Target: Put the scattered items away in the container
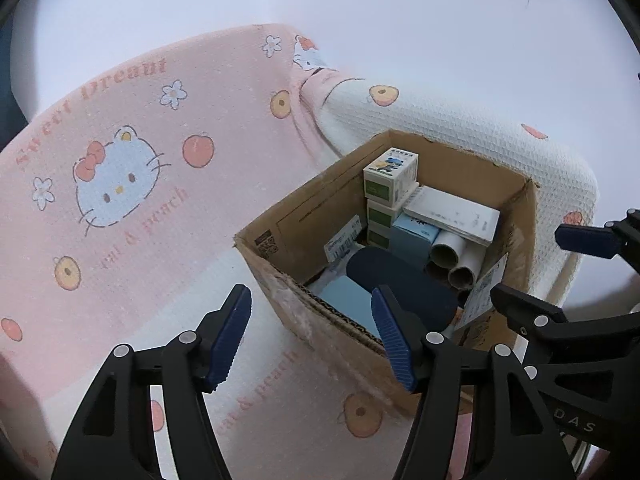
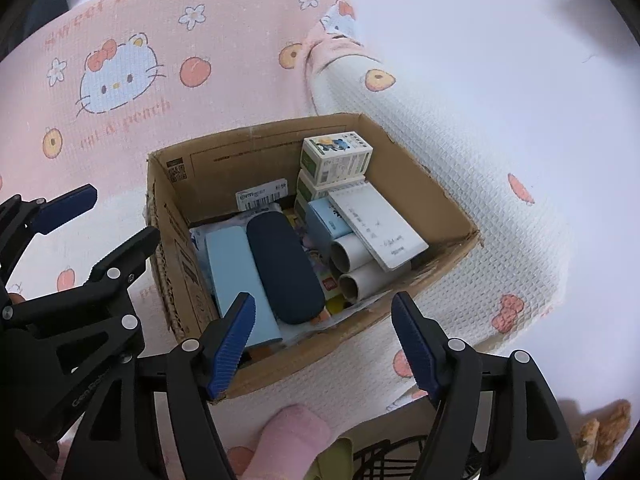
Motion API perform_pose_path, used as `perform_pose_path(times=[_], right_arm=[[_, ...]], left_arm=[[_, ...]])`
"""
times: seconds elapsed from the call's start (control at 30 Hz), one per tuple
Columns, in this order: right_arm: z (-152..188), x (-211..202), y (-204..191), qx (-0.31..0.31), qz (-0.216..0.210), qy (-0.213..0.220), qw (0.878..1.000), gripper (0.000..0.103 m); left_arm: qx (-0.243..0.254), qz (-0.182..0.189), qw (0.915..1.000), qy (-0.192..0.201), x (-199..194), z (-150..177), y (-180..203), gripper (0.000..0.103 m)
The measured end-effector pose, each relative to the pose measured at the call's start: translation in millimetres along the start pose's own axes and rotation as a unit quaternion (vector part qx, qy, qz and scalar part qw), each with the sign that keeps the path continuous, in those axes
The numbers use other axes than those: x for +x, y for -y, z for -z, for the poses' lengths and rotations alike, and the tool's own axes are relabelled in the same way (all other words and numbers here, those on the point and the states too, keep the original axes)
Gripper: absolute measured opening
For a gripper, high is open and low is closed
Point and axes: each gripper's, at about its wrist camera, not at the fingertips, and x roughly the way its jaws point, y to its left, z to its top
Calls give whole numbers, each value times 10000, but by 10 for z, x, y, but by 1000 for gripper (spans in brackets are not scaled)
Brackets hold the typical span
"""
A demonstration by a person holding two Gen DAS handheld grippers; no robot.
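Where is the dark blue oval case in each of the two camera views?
Left wrist view: dark blue oval case lies lower centre-right, inside the cardboard box, partly behind a fingertip.
Right wrist view: the case lies centre, beside a light blue flat box.
Shared landmark: the small cartoon carton in the box's far corner.

This looks like a home, most likely a bedroom or living corner. A soft pink and cream blanket [image 2: 224,92], printed with a cartoon cat, peaches and flowers, covers the surface from 9 to 3 o'clock. On it sits a reused cardboard box [image 2: 432,188] with shipping labels, holding household odds and ends: a glasses case [image 2: 284,268], a notepad [image 2: 380,224], small cartons [image 2: 336,156] and paper tubes [image 2: 360,276]. A white wall fills the view toward 1 o'clock.
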Motion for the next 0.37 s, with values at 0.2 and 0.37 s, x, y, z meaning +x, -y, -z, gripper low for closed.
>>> perform_pose_path(times=[0.2,0.37], right_arm=[[26,-1,6,13,-26,-53,10000,69],[27,-39,5,-13,3,1,10000,69]], left_arm=[[-55,58,9999,-64,28,29,-20,67],[10,-24,10000,34,-28,23,-10,67]])
